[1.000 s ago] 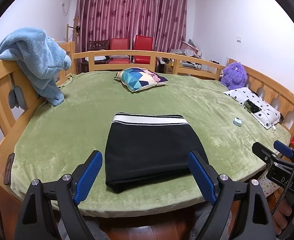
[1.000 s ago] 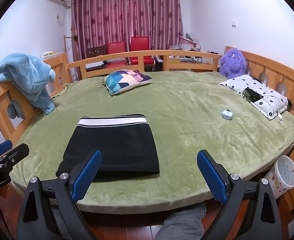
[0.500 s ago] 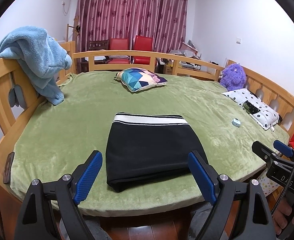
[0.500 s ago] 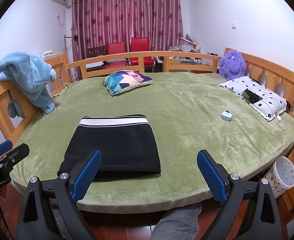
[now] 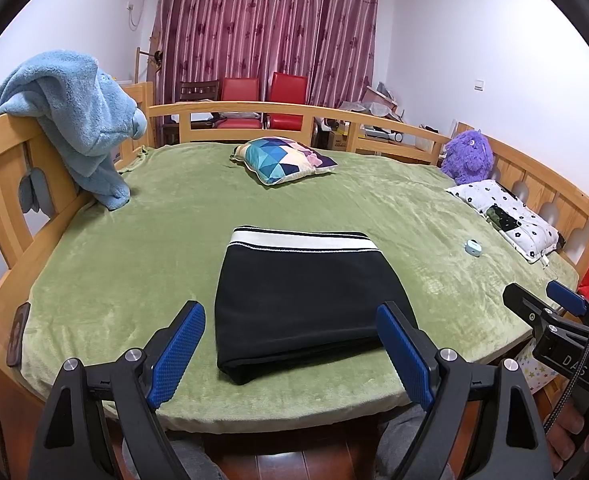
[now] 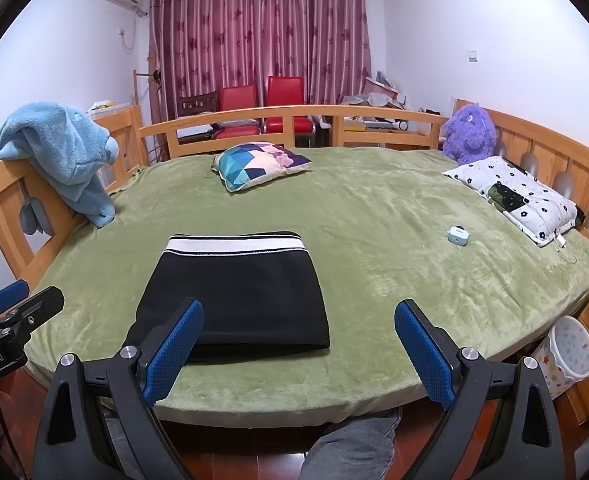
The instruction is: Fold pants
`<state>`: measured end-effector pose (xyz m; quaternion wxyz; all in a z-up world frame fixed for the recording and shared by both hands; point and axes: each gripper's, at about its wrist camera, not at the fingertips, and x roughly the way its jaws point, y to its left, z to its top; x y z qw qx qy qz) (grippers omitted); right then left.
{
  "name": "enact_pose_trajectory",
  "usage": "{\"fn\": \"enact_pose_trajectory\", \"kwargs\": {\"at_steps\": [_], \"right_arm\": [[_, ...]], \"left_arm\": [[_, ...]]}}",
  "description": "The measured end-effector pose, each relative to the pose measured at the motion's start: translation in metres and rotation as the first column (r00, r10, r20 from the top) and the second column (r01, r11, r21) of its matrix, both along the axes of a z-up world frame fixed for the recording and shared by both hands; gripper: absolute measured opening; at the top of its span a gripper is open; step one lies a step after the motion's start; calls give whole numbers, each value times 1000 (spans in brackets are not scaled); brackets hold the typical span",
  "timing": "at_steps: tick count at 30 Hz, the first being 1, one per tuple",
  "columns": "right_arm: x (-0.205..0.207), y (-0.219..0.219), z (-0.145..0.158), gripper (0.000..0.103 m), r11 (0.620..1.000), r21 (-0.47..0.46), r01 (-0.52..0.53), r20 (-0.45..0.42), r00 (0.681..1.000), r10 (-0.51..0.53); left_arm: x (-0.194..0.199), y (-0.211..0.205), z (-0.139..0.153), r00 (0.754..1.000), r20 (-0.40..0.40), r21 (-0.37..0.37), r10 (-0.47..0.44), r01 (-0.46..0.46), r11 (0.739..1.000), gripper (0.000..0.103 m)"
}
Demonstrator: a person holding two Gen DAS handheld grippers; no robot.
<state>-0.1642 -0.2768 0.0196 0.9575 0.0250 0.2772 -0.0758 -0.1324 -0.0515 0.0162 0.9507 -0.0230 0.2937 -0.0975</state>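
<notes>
The pants (image 5: 306, 300) lay on the green bed (image 5: 134, 248), near its front edge, already folded into a compact black rectangle with the white-striped waistband on the far side and the thick folded edge nearest the person. Nothing else touched them; the patterned pillow (image 5: 284, 158) sat well beyond, and a small blue case (image 5: 472, 247) lay off to the right.

The left hand-held gripper (image 5: 290, 348) hovered in front of the near edge of the bundle with its jaws spread wide and nothing between the pads. The right hand-held gripper (image 6: 298, 346) hung just to the right of it, likewise wide open and empty, its left pad showing in front of the bundle's near corner.

Judging by the tidy shape, the folding looked essentially complete, so the step in hand was probably a check or a last tidy. To do that well, any further touch should have been light: pressing down flat on the top layer instead of pinching an edge, since lifting one layer could pull the stack askew. If another fold was wanted, both near corners would have needed gripping through all layers and carrying evenly toward the waistband.
</notes>
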Motion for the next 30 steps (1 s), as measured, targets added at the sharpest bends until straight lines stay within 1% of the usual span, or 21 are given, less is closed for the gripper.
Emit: {"fn": "enact_pose_trajectory", "kwargs": {"at_steps": [7, 30], "right_arm": [[0, 3, 0, 95, 1000, 17, 3, 0, 1000, -3], [-3, 7, -2, 95, 1000, 28, -6, 0, 1000, 6]], "left_arm": [[0, 0, 0, 1000, -1, 0, 1, -1, 1000, 87], [-1, 2, 1, 1000, -1, -7, -3, 3, 1000, 87]]}}
